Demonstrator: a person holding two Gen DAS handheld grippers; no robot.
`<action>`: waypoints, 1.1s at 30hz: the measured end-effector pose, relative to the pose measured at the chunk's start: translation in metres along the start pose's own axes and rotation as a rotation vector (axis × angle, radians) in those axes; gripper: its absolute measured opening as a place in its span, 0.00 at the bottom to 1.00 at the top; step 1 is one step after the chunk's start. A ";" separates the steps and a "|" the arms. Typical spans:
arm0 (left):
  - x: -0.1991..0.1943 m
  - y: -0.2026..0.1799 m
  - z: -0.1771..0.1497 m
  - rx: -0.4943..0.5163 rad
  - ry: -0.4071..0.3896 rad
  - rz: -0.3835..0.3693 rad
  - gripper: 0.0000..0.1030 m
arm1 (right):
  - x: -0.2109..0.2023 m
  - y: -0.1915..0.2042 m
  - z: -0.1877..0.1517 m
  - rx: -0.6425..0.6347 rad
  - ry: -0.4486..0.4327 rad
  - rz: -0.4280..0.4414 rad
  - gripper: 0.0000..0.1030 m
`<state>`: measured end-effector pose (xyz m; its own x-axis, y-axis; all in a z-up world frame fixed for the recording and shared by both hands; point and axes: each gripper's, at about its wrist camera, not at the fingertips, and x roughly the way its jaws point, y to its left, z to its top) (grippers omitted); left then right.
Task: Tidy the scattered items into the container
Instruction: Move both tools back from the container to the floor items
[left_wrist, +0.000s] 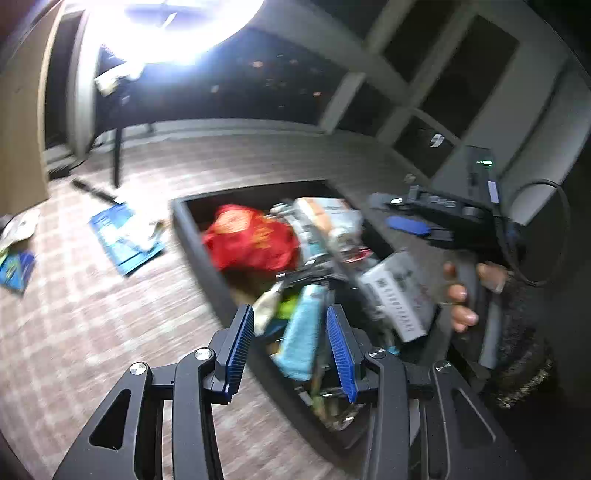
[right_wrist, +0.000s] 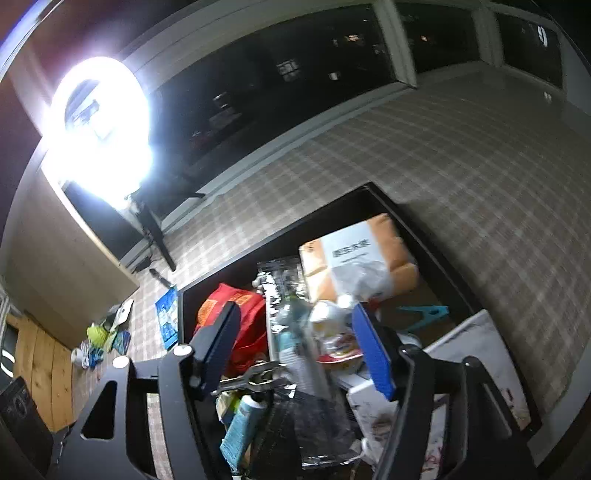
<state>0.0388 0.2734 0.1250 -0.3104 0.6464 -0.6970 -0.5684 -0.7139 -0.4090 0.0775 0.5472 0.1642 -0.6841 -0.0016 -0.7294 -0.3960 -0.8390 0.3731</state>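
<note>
Hand-held grippers, left (left_wrist: 291, 350) and right (right_wrist: 295, 354), agape over crammed container (left_wrist: 192, 236).

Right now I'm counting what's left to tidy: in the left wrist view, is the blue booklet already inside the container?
No, the blue booklet lies on the checked floor, left of and outside the dark container.

bag (left_wrist: 247, 240): red | container (right_wrist: 277, 240): black | floor covering (right_wrist: 461, 166): beige plaid
</note>
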 end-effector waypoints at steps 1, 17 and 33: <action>-0.001 0.007 -0.001 -0.021 0.002 0.006 0.37 | 0.004 0.006 -0.001 -0.023 0.013 0.006 0.62; -0.094 0.097 -0.056 -0.357 -0.137 0.418 0.37 | 0.042 0.111 -0.018 -0.274 0.067 0.189 0.67; -0.171 0.245 -0.090 -0.566 -0.220 0.630 0.37 | 0.089 0.325 -0.056 -0.619 0.152 0.349 0.67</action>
<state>0.0216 -0.0358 0.0904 -0.6125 0.0817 -0.7862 0.2047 -0.9443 -0.2576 -0.0778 0.2445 0.1887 -0.5971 -0.3628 -0.7155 0.2793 -0.9301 0.2386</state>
